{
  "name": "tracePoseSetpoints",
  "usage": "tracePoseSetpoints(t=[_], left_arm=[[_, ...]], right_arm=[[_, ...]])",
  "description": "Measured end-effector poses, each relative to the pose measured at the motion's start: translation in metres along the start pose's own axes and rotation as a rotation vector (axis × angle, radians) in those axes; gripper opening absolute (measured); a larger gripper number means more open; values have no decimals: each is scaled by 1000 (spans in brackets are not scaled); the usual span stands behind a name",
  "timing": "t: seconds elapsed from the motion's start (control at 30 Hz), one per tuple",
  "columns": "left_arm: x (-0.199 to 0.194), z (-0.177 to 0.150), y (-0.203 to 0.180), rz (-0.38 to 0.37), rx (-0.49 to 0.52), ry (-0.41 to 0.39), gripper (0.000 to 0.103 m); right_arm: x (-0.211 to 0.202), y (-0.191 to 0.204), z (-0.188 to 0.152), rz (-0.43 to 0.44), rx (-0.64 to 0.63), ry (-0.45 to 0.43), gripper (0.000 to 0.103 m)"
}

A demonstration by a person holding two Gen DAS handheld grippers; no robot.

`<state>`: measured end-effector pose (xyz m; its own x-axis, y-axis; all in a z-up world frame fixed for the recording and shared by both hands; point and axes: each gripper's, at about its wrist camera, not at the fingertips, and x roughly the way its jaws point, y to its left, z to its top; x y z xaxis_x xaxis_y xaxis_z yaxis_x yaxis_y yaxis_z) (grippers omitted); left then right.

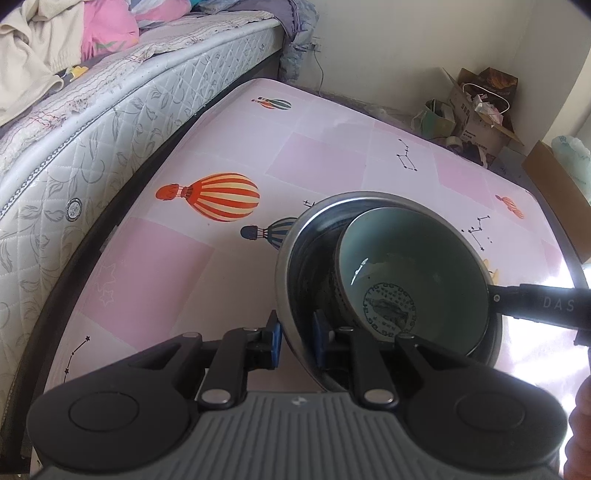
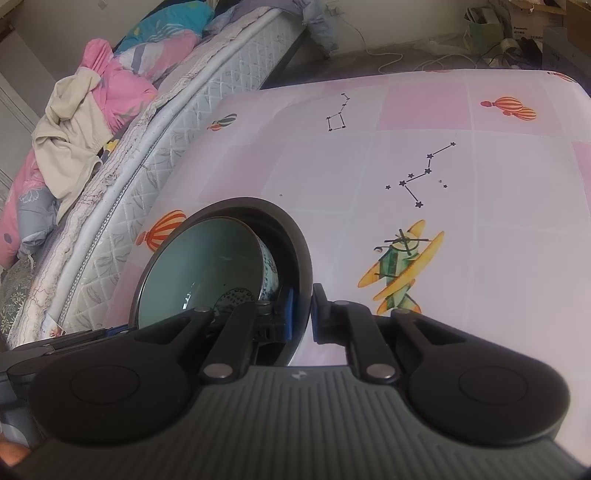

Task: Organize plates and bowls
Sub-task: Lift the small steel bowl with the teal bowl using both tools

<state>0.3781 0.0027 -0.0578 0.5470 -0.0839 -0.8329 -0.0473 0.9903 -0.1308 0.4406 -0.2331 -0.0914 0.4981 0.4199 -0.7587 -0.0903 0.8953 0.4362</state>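
Left gripper (image 1: 297,341): blue pads clamped on the near rim of the steel bowl (image 1: 295,236), one pad outside the wall, one inside. Right gripper (image 2: 301,314): likewise pinched on the same bowl's rim, on the opposite side; its black finger shows in the left view, reaching in from the right.

Steel bowl carries a smaller green bowl (image 1: 413,266) inside it, tilted, leaning on the steel wall rather than seated flat. Both sit on the table (image 1: 177,280), toward its near edge, left of the middle. Cannot tell whether the steel bowl rests on the top or is lifted just clear.

Key relation: the rim runs between both pairs of pads, grips opposite each other, so a lift should stay level; the loose green bowl may slide.

Writing: "DAS" on the right finger; round printed seal on the green bowl's floor, not legible. "Panasonic" on a far carton (image 2: 528,31).

Bed (image 1: 92,122) along the table's left edge.
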Motion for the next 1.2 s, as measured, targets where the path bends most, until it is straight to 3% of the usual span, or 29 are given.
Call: tracePoseSetpoints(t=[1.2], left_arm=[[-7, 4, -4, -13, -15, -8, 20]], right_arm=[[-11, 5, 2, -13, -19, -27, 11]])
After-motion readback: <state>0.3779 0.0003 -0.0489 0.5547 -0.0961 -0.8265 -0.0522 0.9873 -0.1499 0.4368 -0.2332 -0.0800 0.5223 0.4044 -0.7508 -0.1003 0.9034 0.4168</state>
